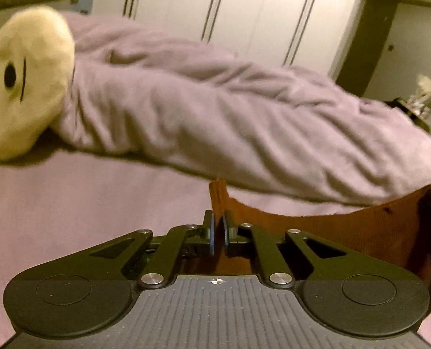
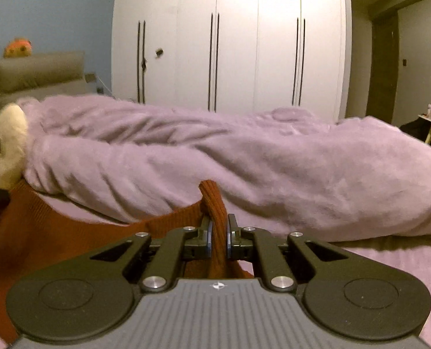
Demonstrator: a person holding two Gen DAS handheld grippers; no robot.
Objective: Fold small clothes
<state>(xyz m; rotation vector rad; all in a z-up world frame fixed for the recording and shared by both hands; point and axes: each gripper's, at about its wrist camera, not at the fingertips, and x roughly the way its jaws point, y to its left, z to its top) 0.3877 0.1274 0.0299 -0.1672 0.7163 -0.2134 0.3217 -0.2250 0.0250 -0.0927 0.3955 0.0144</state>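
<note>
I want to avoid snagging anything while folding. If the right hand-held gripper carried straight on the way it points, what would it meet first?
Probably the rumpled purple blanket, heaped just beyond the rust-brown knit garment that the right hand-held gripper is shut on. Depth is unclear; the white wardrobe stands well behind.

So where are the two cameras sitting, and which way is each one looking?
Left wrist view: sits on the left claw, looking along its fingers across the bed at the rumpled purple blanket and a cream plush toy; the claw pinches a rust-brown knitted garment.
Right wrist view: sits on the right claw, facing the same blanket and the white wardrobe; this claw also grips the garment, bunched between its pads.
Shared: the garment stretched between both claws, the blanket, toy and wardrobe.
</note>
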